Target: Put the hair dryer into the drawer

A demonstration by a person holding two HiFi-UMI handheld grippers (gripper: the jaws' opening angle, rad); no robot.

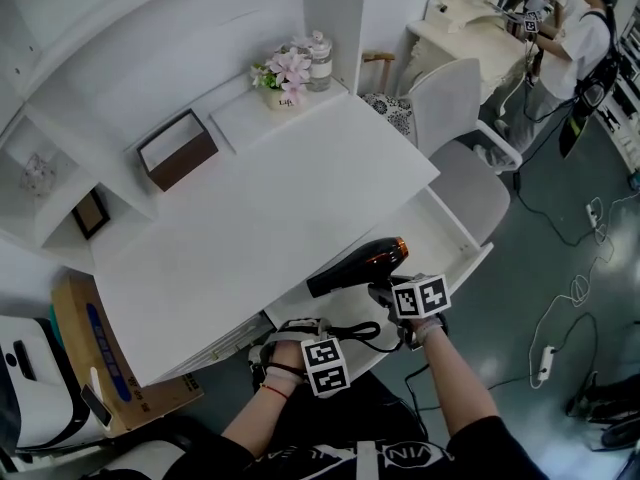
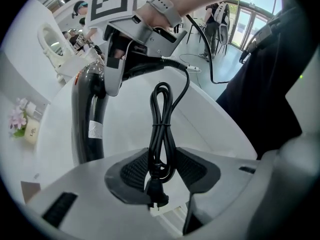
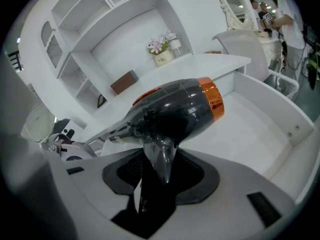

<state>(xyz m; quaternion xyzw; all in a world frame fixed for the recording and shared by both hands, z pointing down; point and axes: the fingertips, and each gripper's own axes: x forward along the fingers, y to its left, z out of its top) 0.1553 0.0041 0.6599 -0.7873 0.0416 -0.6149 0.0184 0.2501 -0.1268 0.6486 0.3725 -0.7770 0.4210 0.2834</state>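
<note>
The black hair dryer [image 1: 360, 265] with an orange ring hangs just above the open white drawer [image 1: 445, 230], its barrel lying across the drawer's left part. My right gripper [image 1: 385, 290] is shut on its handle; in the right gripper view the handle [image 3: 159, 156] stands between the pads, with the drawer's floor [image 3: 260, 129] behind. My left gripper [image 1: 300, 328] sits beside it, nearer the drawer's front edge, shut on the bundled black cord [image 2: 161, 129], whose plug [image 2: 156, 196] pokes out behind the pads. The left gripper view also shows the dryer [image 2: 90, 119] and the right gripper [image 2: 135, 39].
On the white desk top [image 1: 250, 228] stand a brown box [image 1: 177, 149], a flower pot [image 1: 285, 73] and a jar [image 1: 319, 61]. A white chair [image 1: 465, 118] stands beyond the drawer. A cardboard box [image 1: 100, 368] is at lower left. Cables [image 1: 570, 288] lie on the floor; a person [image 1: 575, 28] stands at the back right.
</note>
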